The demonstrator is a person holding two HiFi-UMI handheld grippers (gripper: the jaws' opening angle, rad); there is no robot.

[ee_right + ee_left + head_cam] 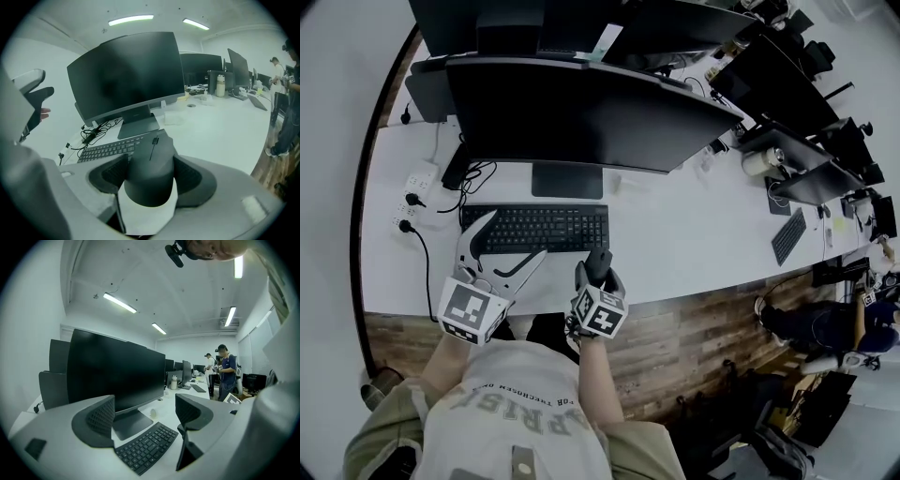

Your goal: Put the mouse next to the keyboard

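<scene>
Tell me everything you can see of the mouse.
The mouse is dark grey, matte like plastic, with a rounded back and a scroll wheel near its nose. The right hand-held gripper clamps its sides between both pads. It points toward the monitor, just right of the keyboard, above the white desk; whether it touches the desk is unclear.

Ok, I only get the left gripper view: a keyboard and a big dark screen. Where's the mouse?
Observer: The right gripper is shut on the mouse; the right gripper view shows it.
Operator: Is it where it should go?
Observer: Close. In the head view it's just off the right end of the keyboard.
Operator: And where's my gripper?
Observer: The head view shows the left gripper over the keyboard's left end.
</scene>
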